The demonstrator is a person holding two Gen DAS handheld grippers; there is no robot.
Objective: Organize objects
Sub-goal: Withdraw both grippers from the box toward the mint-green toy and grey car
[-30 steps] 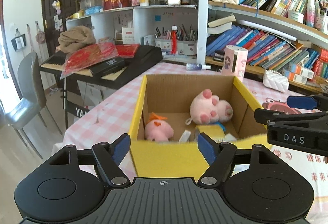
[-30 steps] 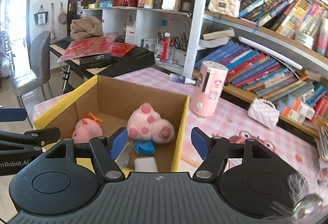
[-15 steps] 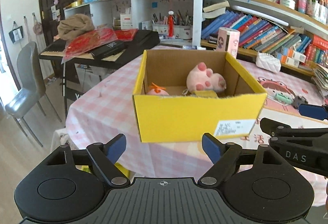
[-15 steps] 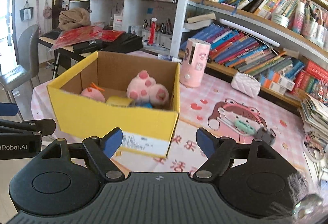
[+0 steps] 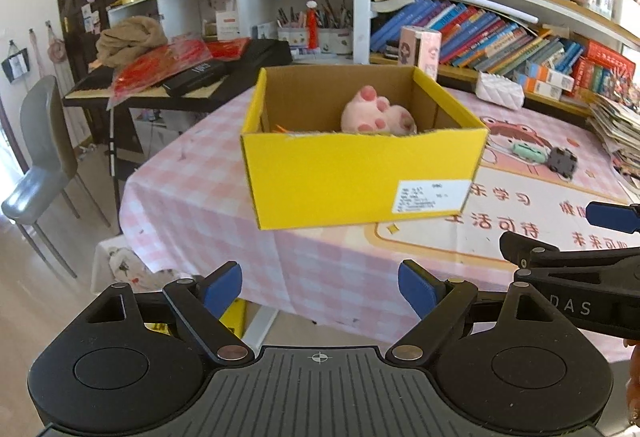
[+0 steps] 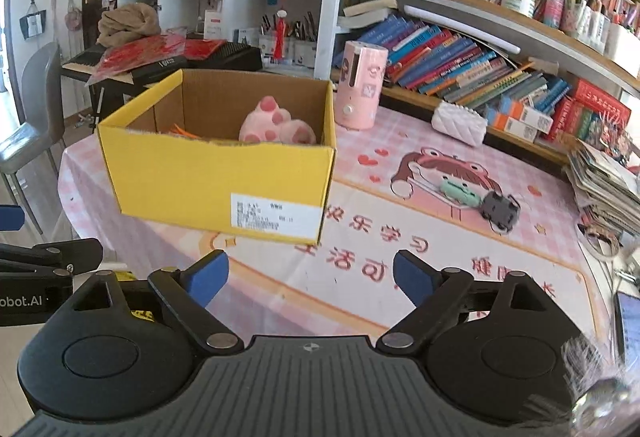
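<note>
While both claws widen empty, yellow box (image 6: 216, 177) label print seemingly illegible.

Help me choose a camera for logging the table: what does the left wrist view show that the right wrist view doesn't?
Only the left wrist view shows the table's near left corner, where the checked cloth hangs over the edge, and the floor below it.

Only the right wrist view shows the whole pink canister behind the box, and the roll of tape by the stack of papers.

Both show the yellow box with the pink paw plush inside, the green clip, the dark toy, and both claws, left and right, opening with nothing between their fingers.
</note>
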